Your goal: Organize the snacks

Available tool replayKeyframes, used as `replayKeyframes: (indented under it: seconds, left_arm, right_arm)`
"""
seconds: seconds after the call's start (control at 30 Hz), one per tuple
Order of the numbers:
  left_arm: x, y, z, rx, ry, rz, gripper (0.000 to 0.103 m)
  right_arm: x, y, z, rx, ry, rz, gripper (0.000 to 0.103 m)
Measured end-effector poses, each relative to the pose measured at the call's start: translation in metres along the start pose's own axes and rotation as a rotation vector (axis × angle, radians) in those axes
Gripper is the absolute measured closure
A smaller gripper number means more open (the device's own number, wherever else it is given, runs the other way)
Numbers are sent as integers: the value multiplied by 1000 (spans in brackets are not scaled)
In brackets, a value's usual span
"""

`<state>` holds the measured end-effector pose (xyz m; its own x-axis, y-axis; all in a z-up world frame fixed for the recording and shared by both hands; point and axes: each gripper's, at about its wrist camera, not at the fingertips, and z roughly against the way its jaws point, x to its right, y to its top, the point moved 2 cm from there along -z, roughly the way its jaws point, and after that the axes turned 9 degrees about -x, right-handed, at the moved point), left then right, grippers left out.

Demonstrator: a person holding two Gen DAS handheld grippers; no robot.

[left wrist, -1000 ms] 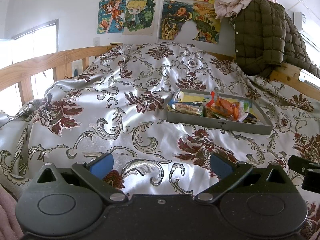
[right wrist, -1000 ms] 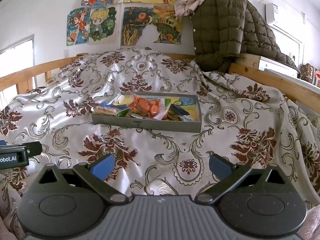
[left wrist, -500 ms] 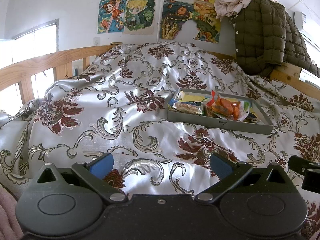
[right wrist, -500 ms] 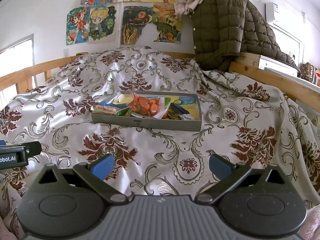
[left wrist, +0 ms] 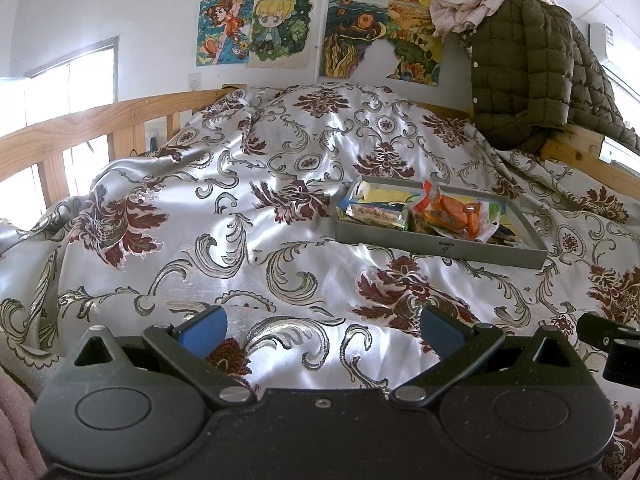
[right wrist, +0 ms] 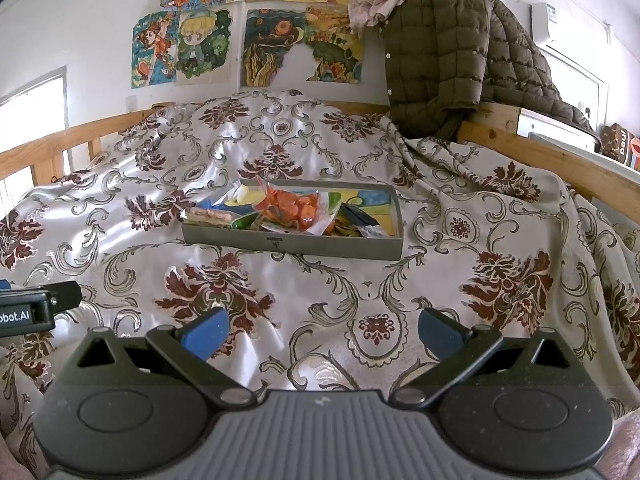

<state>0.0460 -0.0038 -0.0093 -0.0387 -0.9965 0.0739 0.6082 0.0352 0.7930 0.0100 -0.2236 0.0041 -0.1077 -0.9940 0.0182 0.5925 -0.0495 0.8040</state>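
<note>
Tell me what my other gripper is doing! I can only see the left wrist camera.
Observer: The right gripper is open and holds nothing. It hangs over the bedspread, short of the snacks.
Operator: Is anything hiding at the right end of the tray?
Observer: Yes, a dark packet lies there, next to the orange snack bag.
Operator: What's behind the bed rail on the right?
Observer: A brown bag with letters on it, at the far edge of the right wrist view.
</note>
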Motion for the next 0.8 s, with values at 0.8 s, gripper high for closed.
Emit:
replayKeyframes:
  seconds: [0.8]
  left_arm:
    - [-1,0,1,-1,0,0,1]
  right_arm:
    - [2,-6,-1,-8,-2,-1,0]
